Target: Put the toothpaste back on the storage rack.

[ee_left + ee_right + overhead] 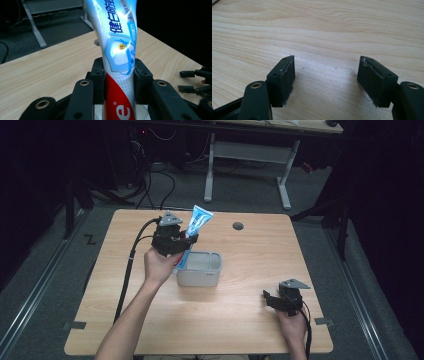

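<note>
A person stands at a light wooden table (240, 320), forearms reaching in from its near edge, a black two-jaw gripper in each hand. The landmark is a small grey open-topped box (200, 270) sitting near the middle of the table.

The left hand (159, 265) is raised just left of the box, wrist bent upward, forearm angled in from the near left. Its left gripper (187, 240) hangs above the box's far left corner, jaws pointing toward the far side and up. The jaws are pressed tight against a toothpaste tube (196, 227), gripping it across its middle. The tube is blue and white at the top and red lower down, tilted so its flat crimped end rises beyond the box, while its lower end dips toward the box's opening. In the left gripper view, the tube (120, 57) stands squeezed between both pads (98, 75).

The right hand (292, 327) rests low, well to the near right of the box, close to the table's near edge. The right gripper (269, 299) points left toward the box, jaws spread wide with nothing between them; bare wood shows in the gap.
</note>
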